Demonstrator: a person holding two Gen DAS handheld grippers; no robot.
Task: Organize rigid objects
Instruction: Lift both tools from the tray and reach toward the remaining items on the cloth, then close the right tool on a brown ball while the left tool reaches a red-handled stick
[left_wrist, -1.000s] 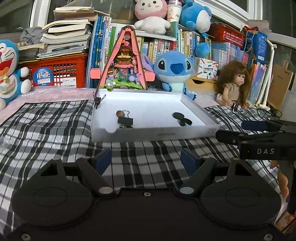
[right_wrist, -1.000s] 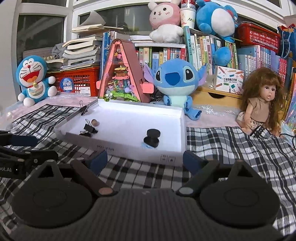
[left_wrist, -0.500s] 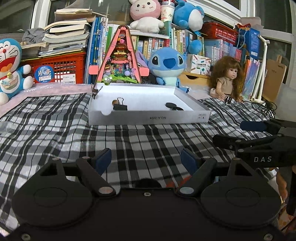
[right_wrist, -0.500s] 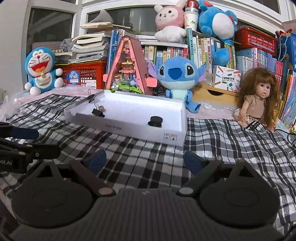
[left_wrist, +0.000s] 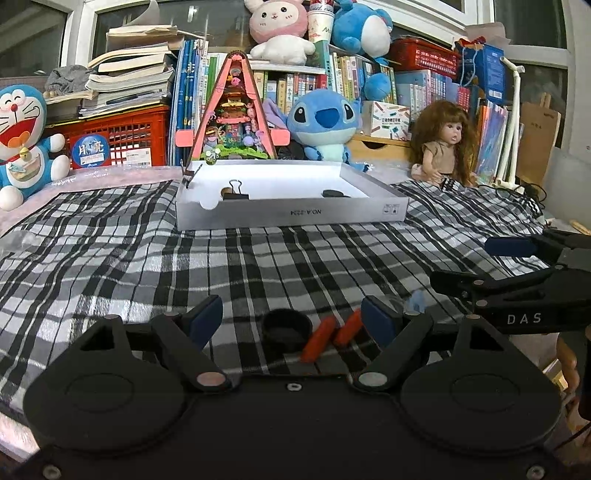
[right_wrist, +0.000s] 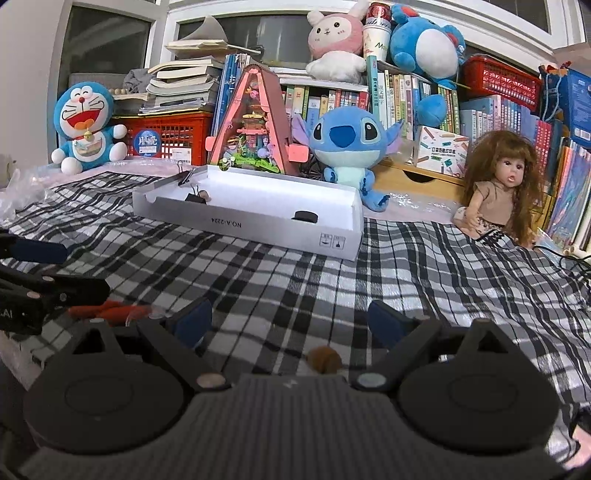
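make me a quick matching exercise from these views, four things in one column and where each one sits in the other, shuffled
Things:
1. black binder clip
2. brown round piece
3. orange-handled tool
4. black round cap

Places:
A. on the cloth between the right gripper's fingers
B. inside the white box
C. on the cloth just left of the orange handles
D. on the cloth by the left gripper's right finger

Pairs: 1-B, 2-A, 3-D, 4-C

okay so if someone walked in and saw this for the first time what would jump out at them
Probably the blue plush toy sitting at the back centre, with the long-haired doll off to its right. In front of them a white box lies on the checked cloth, holding a binder clip and a black disc. Nearer, orange handles and a black cup lie between the left gripper fingers, which stand open.
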